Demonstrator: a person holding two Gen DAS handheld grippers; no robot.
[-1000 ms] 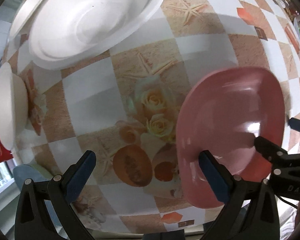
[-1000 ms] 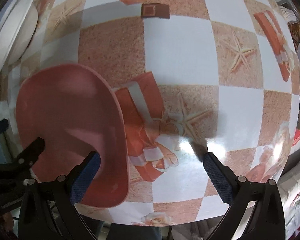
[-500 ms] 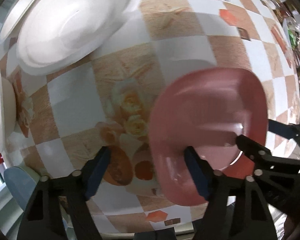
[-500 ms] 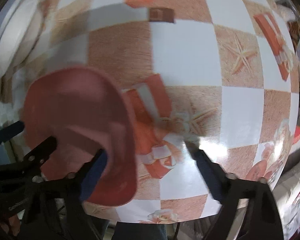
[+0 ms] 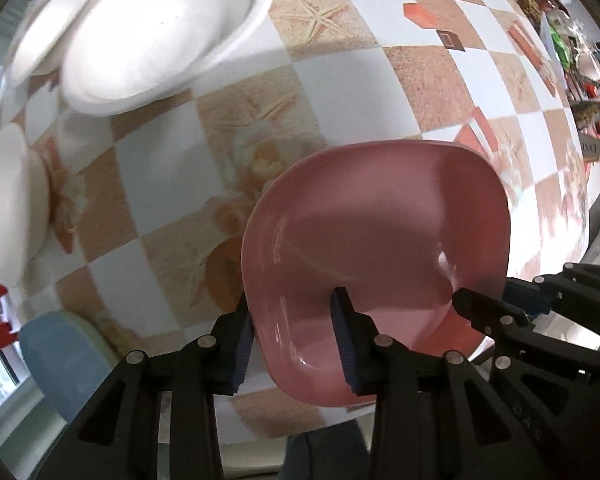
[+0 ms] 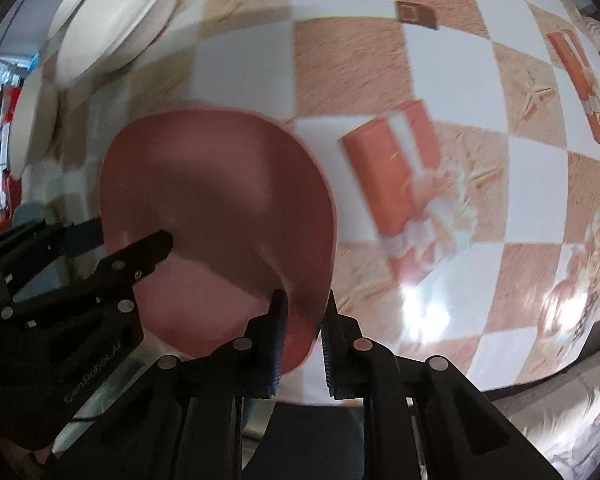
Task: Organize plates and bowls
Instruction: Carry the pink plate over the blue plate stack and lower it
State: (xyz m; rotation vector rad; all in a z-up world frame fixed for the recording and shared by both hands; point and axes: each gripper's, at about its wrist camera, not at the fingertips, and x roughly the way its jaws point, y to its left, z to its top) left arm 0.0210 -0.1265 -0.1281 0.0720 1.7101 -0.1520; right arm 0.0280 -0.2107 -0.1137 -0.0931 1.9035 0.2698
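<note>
A pink square bowl (image 5: 380,232) is held tilted above the checkered tablecloth. My left gripper (image 5: 296,324) is shut on its near left rim, one finger inside and one outside. My right gripper (image 6: 304,320) is shut on the bowl's (image 6: 220,208) near right rim, also straddling it. Each gripper shows in the other's view, the right one (image 5: 500,312) at the lower right and the left one (image 6: 112,248) at the left. A large white plate (image 5: 160,32) lies at the far left, with another white plate (image 5: 48,28) behind it.
A white bowl (image 5: 12,208) sits at the left edge and a blue dish (image 5: 60,360) at the near left corner. In the right wrist view the white plates (image 6: 112,24) lie at the upper left. Cluttered goods stand beyond the table's far right edge (image 5: 580,60).
Both grippers went from open to shut on the pink bowl's rim, one on each side. The bowl has come off the table and tilted.
</note>
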